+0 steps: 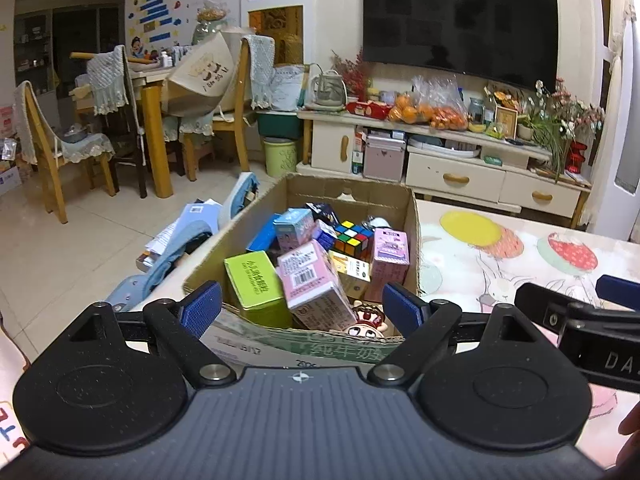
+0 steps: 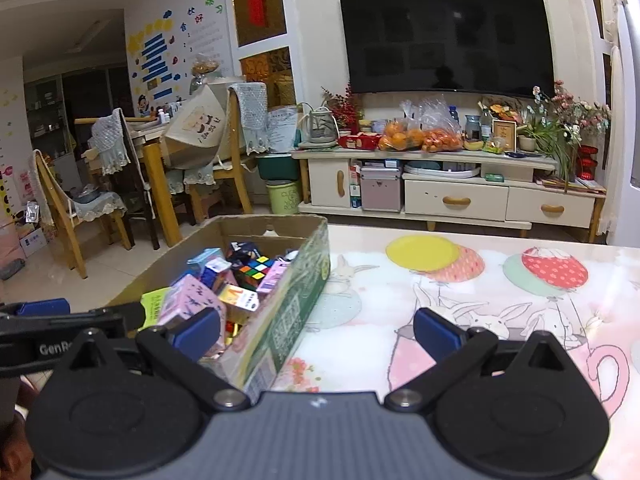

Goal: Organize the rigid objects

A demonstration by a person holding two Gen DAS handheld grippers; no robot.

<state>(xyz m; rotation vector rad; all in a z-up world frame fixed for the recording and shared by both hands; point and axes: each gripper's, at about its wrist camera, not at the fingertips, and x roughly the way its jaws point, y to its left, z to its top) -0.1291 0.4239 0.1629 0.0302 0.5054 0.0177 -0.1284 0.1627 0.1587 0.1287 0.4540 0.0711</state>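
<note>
A cardboard box (image 1: 414,236) stands at the left end of the table and holds several small cartons, a green box (image 1: 254,286), a pink carton (image 1: 314,284), a Rubik's cube (image 1: 352,238) and a doll figure (image 1: 366,322). My left gripper (image 1: 302,308) is open and empty, over the box's near edge. The box also shows in the right wrist view (image 2: 304,284). My right gripper (image 2: 316,332) is open and empty, straddling the box's right wall near its front corner. The right gripper's finger (image 1: 576,312) shows at the right of the left wrist view.
The table (image 2: 480,280) has a cloth printed with rabbits and balloons. Beyond it stand a TV cabinet (image 2: 452,200) with oranges and flowers, a TV, and dining chairs (image 1: 56,148) at the left. Clothes and papers (image 1: 188,236) lie left of the box.
</note>
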